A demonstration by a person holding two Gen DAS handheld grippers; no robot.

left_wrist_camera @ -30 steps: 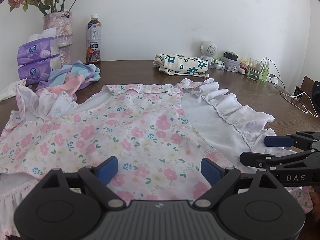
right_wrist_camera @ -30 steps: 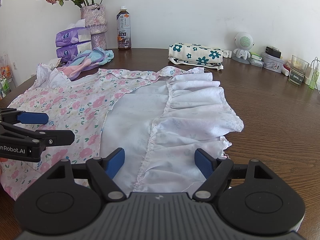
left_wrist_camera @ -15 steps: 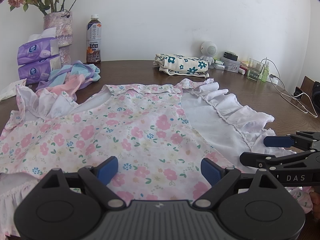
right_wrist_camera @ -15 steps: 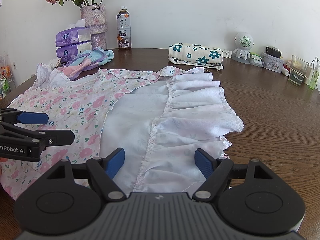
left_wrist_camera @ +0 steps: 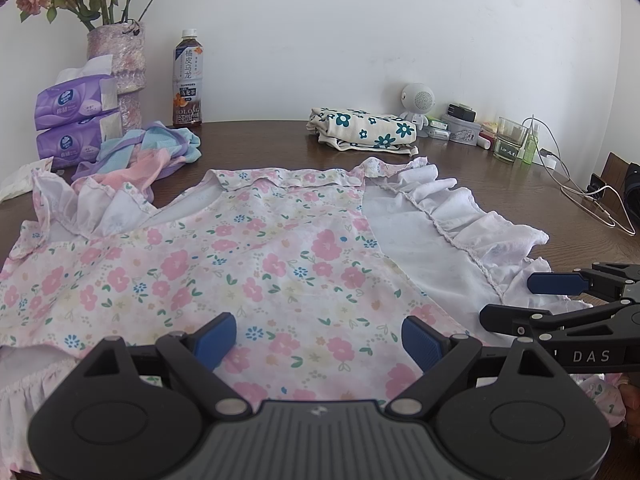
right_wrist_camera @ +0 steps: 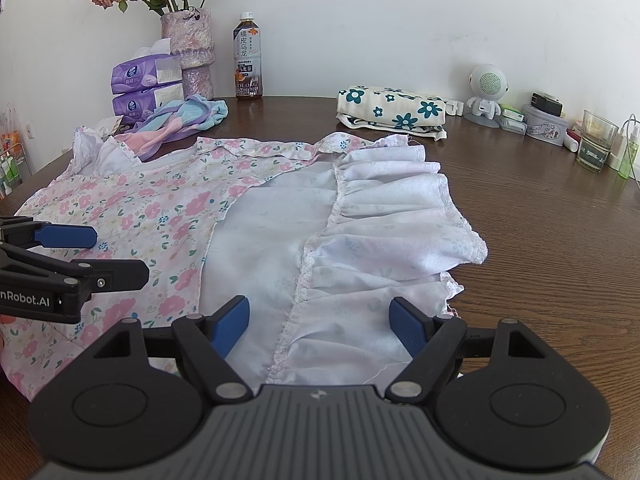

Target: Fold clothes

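Observation:
A pink floral dress (left_wrist_camera: pixel 248 264) lies flat on the brown table, its right side turned over to show the white lining and a ruffle (left_wrist_camera: pixel 472 220). My left gripper (left_wrist_camera: pixel 318 338) hovers open over the near hem of the floral part. Over the white ruffled side (right_wrist_camera: pixel 360 240) my right gripper (right_wrist_camera: pixel 320 322) stands open, nothing between its fingers. Each gripper shows in the other's view: the right one (left_wrist_camera: pixel 560 296) at the dress's right edge, the left one (right_wrist_camera: pixel 68 252) over the floral panel (right_wrist_camera: pixel 160 216).
A folded cream cloth with teal flowers (left_wrist_camera: pixel 360 130) lies at the back. A crumpled pastel garment (left_wrist_camera: pixel 148 152), tissue packs (left_wrist_camera: pixel 72 120), a flower vase (left_wrist_camera: pixel 120 64) and a tea bottle (left_wrist_camera: pixel 188 80) stand back left. A speaker, glass and cables (left_wrist_camera: pixel 592 196) crowd the back right.

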